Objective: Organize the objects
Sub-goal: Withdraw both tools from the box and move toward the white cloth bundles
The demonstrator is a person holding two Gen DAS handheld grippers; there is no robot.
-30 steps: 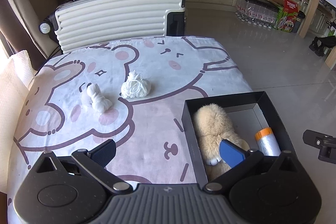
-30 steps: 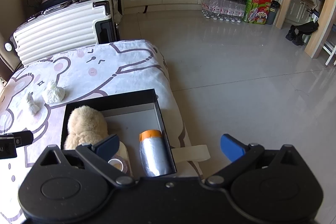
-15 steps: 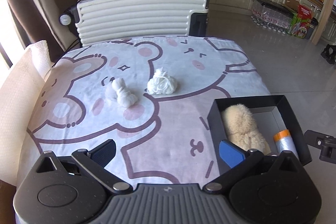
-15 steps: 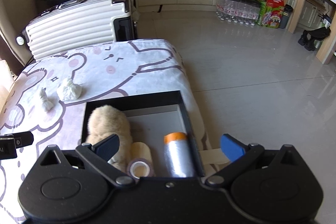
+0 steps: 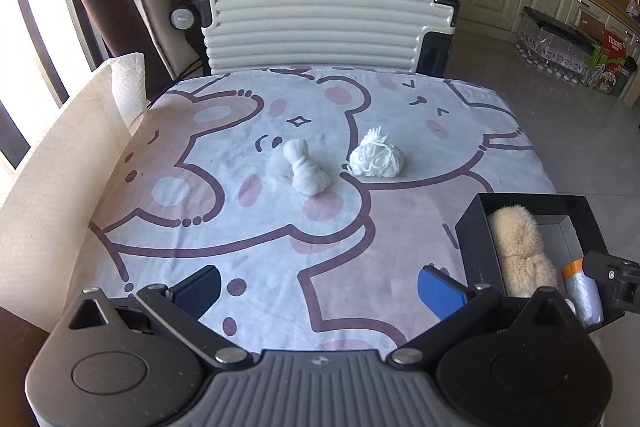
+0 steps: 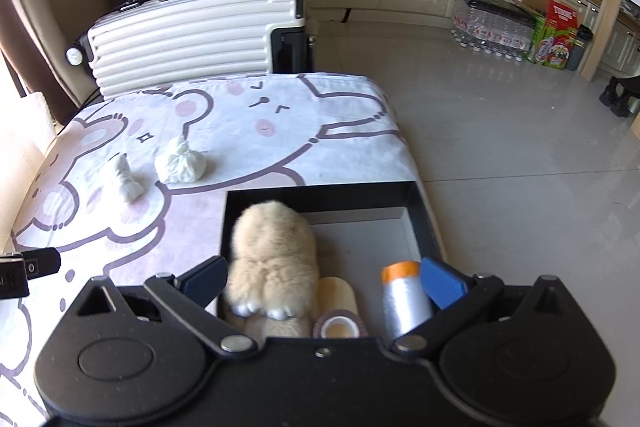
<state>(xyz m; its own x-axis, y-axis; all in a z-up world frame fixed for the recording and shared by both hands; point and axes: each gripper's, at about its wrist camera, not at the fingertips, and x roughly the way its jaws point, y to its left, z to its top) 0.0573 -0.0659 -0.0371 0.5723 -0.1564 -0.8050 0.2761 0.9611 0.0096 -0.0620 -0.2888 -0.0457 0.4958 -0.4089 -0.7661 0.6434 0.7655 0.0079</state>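
Two white cloth bundles lie on the bear-print table cover: a knotted one and a rounder one. A black box at the table's right front holds a beige plush toy, a silver roll with an orange cap and a tape roll. My left gripper is open and empty above the cover, near the front edge. My right gripper is open and empty above the box.
A white ribbed suitcase stands against the table's far edge. A cream cushion lies along the left side. Tiled floor is to the right, with bottled water packs by the cabinets.
My left gripper has moved left, so the bundles sit nearer the view's middle and the box has slid to the right. My right gripper has moved left over the box.
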